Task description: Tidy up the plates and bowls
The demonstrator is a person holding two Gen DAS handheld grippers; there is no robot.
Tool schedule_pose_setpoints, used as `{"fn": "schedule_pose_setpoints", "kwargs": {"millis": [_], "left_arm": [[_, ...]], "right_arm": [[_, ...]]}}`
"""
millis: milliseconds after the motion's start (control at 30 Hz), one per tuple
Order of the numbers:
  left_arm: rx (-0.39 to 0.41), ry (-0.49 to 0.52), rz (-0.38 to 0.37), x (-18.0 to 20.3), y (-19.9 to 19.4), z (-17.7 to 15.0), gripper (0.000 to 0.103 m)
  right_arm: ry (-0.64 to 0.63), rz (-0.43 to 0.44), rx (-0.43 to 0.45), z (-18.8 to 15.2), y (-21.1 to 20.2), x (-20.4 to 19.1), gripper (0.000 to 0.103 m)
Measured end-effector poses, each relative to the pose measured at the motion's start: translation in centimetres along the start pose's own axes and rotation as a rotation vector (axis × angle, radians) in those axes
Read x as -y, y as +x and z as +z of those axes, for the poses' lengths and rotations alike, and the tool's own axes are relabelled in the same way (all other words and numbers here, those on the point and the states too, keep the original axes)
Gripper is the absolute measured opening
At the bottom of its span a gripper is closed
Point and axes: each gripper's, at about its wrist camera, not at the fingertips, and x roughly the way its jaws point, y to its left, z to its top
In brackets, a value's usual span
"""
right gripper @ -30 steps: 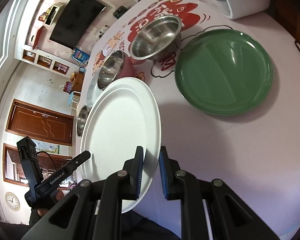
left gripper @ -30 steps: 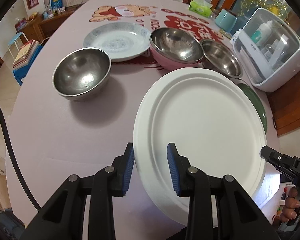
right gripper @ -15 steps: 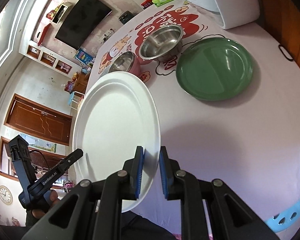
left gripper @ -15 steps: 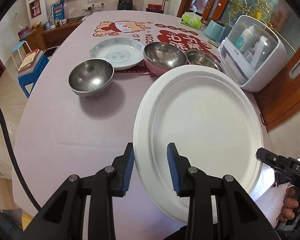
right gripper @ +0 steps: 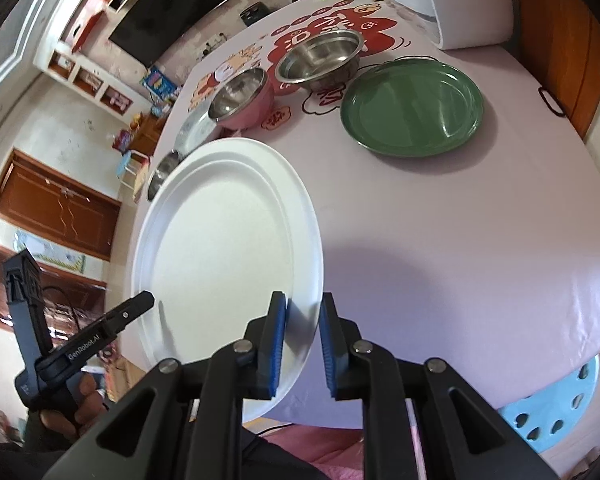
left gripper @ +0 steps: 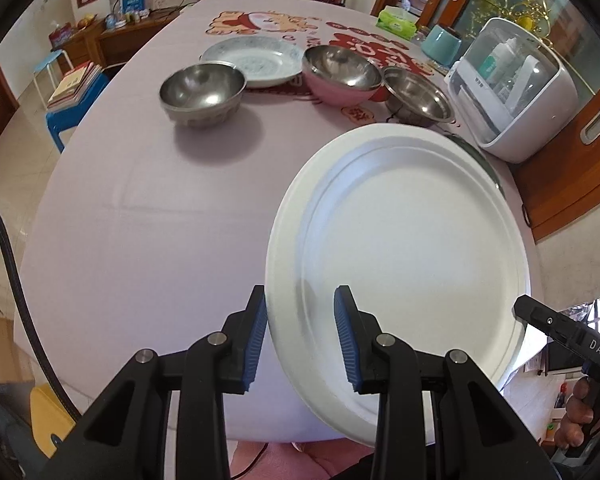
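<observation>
I have the white plate (left gripper: 404, 248) pinched by opposite rims, left gripper (left gripper: 300, 336) and right gripper (right gripper: 303, 348) both clamped on it, held tilted above the table's near edge, with the green plate (right gripper: 412, 106) beyond it on the right-gripper side.

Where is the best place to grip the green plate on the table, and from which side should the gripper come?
Probably the raised rim of the green plate, on the near edge facing the right gripper. The plate lies flat, so only the rim gives the fingers a lip. The far side is crowded by the steel bowl.
</observation>
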Motion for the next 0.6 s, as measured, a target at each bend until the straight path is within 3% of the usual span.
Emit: {"fn": "schedule_pose_setpoints", "kwargs": {"millis": [300, 600], "left_arm": [[-0.069, -0.028, 0.031, -0.6, 2.7, -1.8, 0.032], [-0.113, -0.037, 0.030, -0.4, 6.6, -1.7, 0.032]], "right_arm": [[-0.125, -0.141, -0.016, -1.4, 2.2, -1.1, 0.020], [-0.137, -0.211, -0.057, -1.8, 5.0, 0.2, 0.022]]}}
